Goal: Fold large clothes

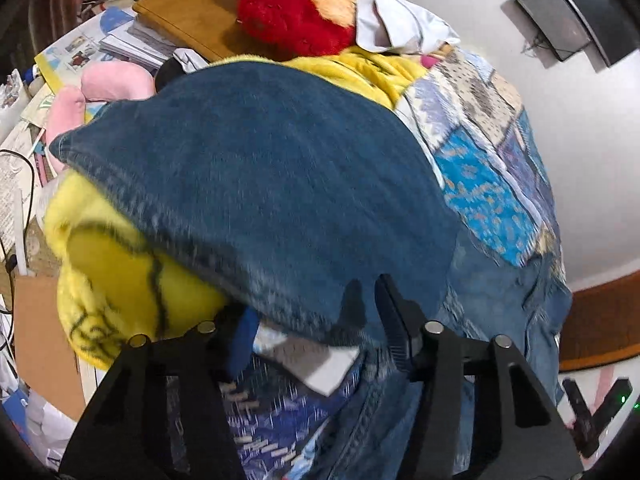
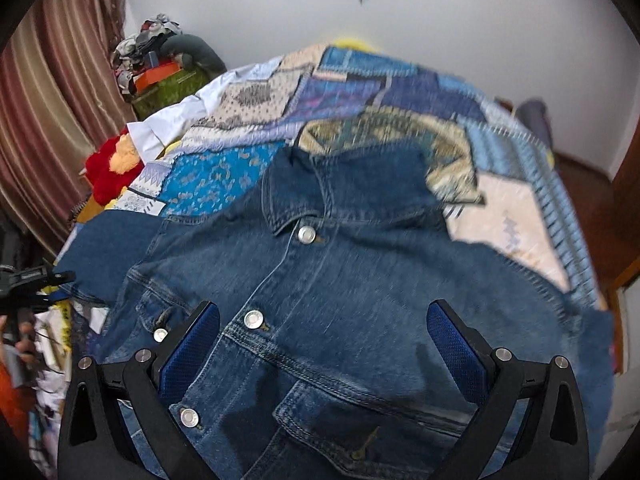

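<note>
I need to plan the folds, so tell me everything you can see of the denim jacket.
The denim jacket is dark blue with lighter stitching, a collar, silver snap buttons down the front and a flap chest pocket. It lies face up and buttoned on the patchwork quilt, collar pointing away. One sleeve stretches sideways over a yellow blanket. The left gripper straddles that sleeve's edge; the open right gripper hangs over the chest.

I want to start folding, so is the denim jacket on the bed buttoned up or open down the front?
Buttoned: on the denim jacket the front edges meet and metal buttons sit closed along them.
</note>
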A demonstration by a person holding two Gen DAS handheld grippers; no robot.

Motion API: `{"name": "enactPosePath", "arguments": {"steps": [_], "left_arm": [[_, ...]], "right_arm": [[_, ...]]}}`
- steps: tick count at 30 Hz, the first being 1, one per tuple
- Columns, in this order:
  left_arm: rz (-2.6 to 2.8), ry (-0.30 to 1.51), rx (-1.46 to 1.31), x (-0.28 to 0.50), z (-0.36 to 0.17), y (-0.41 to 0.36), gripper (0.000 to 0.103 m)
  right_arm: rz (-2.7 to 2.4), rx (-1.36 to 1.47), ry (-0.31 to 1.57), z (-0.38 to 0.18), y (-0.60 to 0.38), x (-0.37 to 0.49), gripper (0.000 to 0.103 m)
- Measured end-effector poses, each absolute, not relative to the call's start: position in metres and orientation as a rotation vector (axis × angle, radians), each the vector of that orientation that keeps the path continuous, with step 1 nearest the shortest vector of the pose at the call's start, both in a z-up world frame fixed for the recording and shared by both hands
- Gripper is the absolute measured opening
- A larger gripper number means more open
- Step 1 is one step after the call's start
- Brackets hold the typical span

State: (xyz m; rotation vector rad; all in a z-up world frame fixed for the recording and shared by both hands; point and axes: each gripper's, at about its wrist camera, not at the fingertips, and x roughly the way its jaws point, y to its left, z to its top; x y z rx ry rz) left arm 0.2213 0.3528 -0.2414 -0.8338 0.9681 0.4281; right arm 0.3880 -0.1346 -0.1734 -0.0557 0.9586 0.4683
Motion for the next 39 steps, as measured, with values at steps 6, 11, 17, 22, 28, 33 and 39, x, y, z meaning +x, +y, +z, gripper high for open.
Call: {"name": "enactPosePath", "arguments": {"steps": [6,11,17,22,28,33,39], "left_arm": [[0.572,0.968,-0.599,0.242,-0.218,0.348,0.015],[0.587,0.859,-0.335,0.251,-0.165,0.307,0.010],[0.344,0.759,-0.176,0.280,-0.122,0.226,0.008],[0.172,0.928,-0.174,0.313,-0.177,0.172,0.008],[0.177,1.136,-0.249,0.319,-0.259,0.164,0.008],[0.179,1.151,-0.310,0.289,-0.257,0.180,0.069],[0.253,1.022,-0.414,0.232,-0.231,0.232,0.072]], "right_arm": [[0.470,0.029,1.023,-0.184,-0.143,0.396,0.103],[0.467,-0.016,0.987,-0.176,-0.146,0.389,0.103],[0.483,-0.105,0.898,-0.152,-0.150,0.367,0.103],[0.484,-0.102,0.842,-0.129,-0.161,0.349,0.103],[0.464,-0.111,0.788,-0.109,-0.179,0.325,0.103],[0.453,-0.138,0.760,-0.102,-0.186,0.314,0.103],[0.479,-0.117,0.775,-0.107,-0.174,0.316,0.103]]}}
